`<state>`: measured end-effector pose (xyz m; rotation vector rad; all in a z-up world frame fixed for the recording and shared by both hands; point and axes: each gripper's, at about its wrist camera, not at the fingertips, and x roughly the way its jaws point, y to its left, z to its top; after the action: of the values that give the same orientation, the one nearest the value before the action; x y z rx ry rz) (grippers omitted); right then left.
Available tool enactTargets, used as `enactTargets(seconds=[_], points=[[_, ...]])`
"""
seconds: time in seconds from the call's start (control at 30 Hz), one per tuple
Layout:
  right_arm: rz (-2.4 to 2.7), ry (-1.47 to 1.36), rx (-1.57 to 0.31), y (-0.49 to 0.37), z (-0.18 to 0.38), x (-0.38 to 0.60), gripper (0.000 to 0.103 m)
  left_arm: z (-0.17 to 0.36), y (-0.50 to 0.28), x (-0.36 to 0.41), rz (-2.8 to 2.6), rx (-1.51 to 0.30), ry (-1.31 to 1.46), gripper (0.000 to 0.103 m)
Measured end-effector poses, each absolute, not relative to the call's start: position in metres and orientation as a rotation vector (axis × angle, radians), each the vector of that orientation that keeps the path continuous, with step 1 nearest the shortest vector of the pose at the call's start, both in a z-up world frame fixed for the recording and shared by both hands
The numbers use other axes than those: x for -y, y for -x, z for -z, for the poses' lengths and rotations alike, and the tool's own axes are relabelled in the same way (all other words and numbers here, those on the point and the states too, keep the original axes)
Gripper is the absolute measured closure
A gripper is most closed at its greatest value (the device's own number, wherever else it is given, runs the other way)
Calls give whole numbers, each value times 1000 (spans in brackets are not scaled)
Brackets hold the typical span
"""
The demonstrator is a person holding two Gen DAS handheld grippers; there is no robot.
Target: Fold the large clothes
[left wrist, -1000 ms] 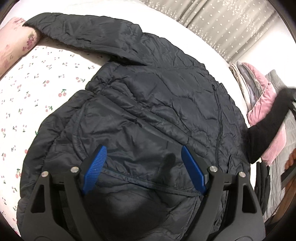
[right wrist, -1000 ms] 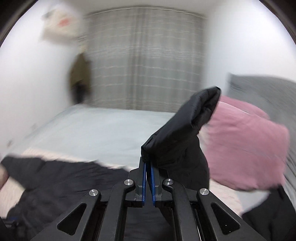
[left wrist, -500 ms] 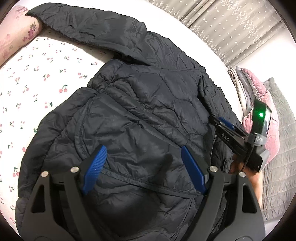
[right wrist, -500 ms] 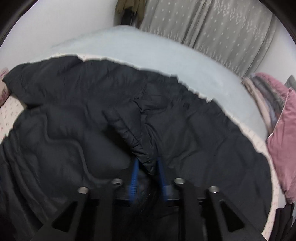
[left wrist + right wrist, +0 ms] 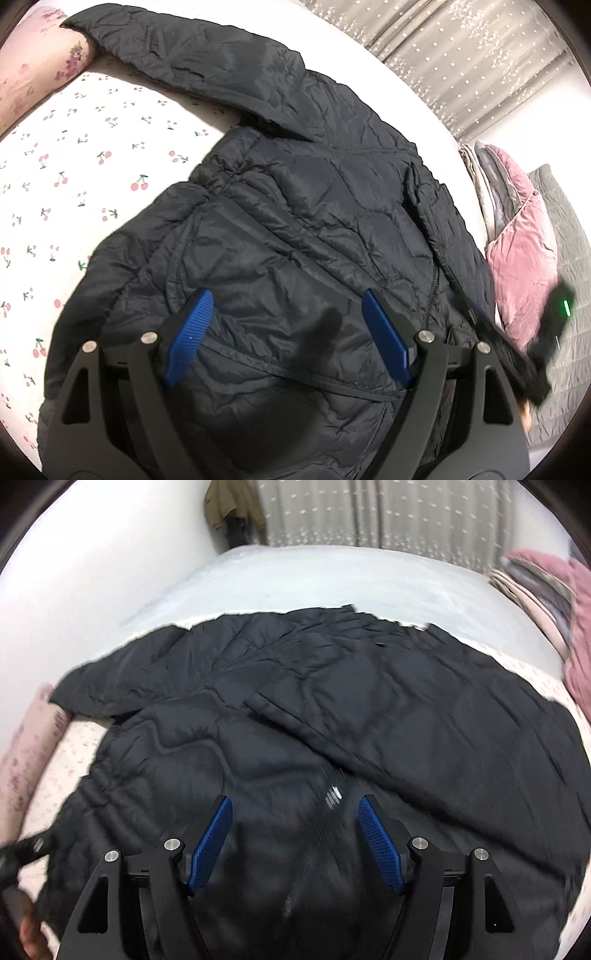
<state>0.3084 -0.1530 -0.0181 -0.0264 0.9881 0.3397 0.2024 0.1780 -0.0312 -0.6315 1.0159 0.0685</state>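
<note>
One black quilted jacket (image 5: 295, 229) is lying spread across a cherry-print bedsheet (image 5: 74, 177), one sleeve folded over its front, the other reaching toward a floral pillow (image 5: 33, 66). Both grippers are hovering above it with blue pads spread apart, gripping nothing: left gripper (image 5: 284, 332), right gripper (image 5: 295, 834). Pink cushions (image 5: 524, 258) are sitting beside the jacket, before grey curtains (image 5: 480, 55).
</note>
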Motion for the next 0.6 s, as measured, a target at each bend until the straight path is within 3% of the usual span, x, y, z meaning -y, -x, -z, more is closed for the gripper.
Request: enactTargets(seconds=[0.27, 0.43, 0.6], points=[[-355, -164, -1134, -208, 7, 207, 29, 28, -202, -194, -118, -1007, 626, 20], [-381, -232, -1013, -175, 11, 227, 23, 18, -199, -233, -214, -966, 636, 20], [-357, -212, -1016, -187, 28, 240, 23, 7, -213, -289, -340, -925, 666, 20]])
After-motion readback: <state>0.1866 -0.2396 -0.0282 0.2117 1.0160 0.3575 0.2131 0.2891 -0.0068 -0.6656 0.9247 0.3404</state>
